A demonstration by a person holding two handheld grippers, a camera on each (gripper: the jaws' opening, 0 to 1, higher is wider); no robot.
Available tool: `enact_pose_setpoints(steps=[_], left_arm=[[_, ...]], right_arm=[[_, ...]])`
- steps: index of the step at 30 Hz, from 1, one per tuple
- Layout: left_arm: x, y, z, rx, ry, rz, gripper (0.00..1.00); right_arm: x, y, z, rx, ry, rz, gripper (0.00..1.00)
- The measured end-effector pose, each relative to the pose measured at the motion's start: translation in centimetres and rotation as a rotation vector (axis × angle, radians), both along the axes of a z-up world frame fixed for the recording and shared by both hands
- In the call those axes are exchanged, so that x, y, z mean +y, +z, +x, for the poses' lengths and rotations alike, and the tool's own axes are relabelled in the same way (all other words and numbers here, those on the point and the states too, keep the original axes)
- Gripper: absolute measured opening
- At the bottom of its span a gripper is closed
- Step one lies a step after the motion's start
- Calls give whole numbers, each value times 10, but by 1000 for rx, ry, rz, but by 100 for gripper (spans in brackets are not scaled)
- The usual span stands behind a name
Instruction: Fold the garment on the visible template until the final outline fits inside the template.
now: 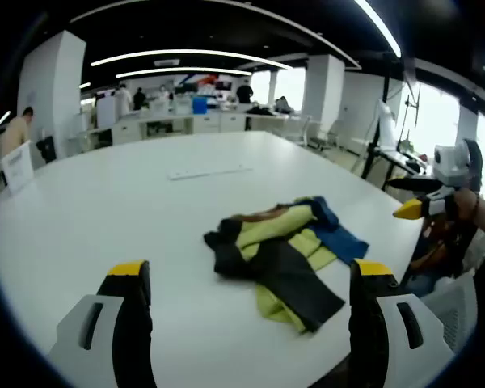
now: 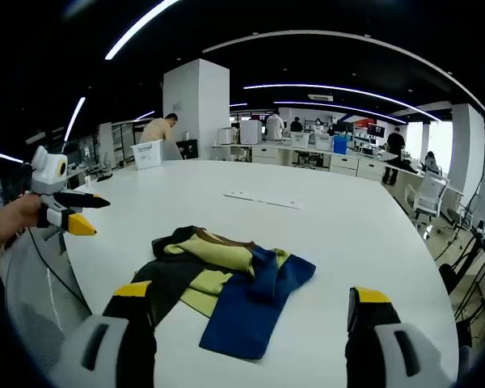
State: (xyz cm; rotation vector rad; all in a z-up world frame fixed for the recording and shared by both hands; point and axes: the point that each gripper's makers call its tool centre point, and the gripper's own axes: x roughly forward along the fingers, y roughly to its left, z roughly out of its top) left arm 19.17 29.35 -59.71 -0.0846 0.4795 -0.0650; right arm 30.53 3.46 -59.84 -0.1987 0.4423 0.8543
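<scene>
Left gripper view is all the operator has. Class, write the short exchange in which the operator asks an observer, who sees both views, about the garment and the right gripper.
Operator: I see only a small blue corner of the garment. How big is the blue part?
Observer: In the right gripper view the blue part is a long panel. It lies over the yellow and runs toward the right gripper.
Operator: I see that gripper from the side. Is it open?
Observer: Yes. Its own view shows the jaws wide apart, with nothing held; the garment lies loose on the table.
</scene>
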Motion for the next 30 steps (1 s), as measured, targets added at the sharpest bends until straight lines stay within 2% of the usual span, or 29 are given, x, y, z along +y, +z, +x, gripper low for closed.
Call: enact_pose_setpoints(steps=[30], left_arm=[[4,-5,2,8,4,5,99]], right_arm=[[1,-9,3,10,12,-15,99]])
